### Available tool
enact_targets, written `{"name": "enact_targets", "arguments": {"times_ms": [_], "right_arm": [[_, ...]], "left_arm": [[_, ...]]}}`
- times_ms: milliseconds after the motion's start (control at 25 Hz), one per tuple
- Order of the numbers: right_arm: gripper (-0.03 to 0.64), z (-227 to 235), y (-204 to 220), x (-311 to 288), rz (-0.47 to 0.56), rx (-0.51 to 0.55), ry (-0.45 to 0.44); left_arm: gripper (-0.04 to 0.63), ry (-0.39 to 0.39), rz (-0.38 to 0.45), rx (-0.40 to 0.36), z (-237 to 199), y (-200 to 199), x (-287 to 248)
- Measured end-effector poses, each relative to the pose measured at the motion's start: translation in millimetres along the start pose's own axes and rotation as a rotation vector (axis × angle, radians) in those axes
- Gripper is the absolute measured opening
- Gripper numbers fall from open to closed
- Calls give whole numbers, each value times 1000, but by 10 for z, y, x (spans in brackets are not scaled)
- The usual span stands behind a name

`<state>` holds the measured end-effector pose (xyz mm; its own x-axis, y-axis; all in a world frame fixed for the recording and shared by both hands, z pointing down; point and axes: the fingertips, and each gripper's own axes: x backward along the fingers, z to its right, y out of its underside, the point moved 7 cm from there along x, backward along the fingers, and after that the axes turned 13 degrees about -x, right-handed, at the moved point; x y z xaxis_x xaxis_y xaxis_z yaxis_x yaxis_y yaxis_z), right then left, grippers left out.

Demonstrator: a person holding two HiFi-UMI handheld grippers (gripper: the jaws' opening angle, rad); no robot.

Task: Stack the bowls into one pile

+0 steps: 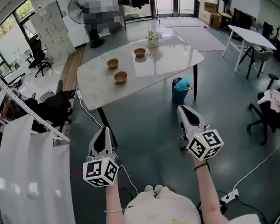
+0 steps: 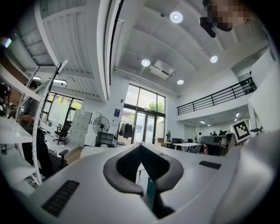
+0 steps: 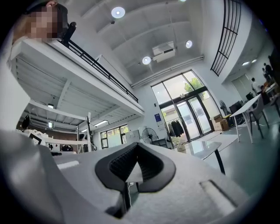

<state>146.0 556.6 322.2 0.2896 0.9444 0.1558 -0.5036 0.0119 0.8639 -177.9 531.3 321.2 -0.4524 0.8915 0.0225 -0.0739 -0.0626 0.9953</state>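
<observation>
Presently both sets of jaws are pressed together with nothing between them. Right gripper [image 1: 184,110]: ribbed pads [image 3: 119,164] meet at the tip, empty. Left gripper [image 1: 104,133]: same, closed on air. The two are held side by side, roughly level, pointing toward the table.

Just ahead of the tips there is only grey floor. Farther ahead, well apart from either gripper, stands the white table [image 1: 175,64]. Three brown bowls sit on it, all upright and separate:
- The nearest bowl [image 1: 120,77] is ahead of the left tips.
- The second bowl [image 1: 112,63] is just beyond it.
- The third bowl [image 1: 139,52] is farther off, toward the right gripper's side and close to a small potted plant [image 1: 152,38].

A teal bin [image 1: 181,88] sits under the table edge, ahead of the right tips.

Judgement: stacking has not begun, and the step in hand is the approach.
- Close the distance to the table first, and part the jaws before reaching over it.
- Take a bowl by its rim, with one wall between the pads.
- Lift it straight up, centre it over the receiving bowl, and lower it until it nests before letting go.
- Approach the third bowl from the side away from the plant.
- The free gripper can steady the base bowl against sliding on the smooth top.
</observation>
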Motion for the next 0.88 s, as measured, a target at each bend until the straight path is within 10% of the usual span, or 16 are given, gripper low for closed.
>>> {"name": "enact_targets", "arguments": {"times_ms": [880], "right_arm": [[108, 555, 283, -1220, -123, -50, -38]], "left_arm": [[0, -30, -67, 49, -453, 388, -940]]}}
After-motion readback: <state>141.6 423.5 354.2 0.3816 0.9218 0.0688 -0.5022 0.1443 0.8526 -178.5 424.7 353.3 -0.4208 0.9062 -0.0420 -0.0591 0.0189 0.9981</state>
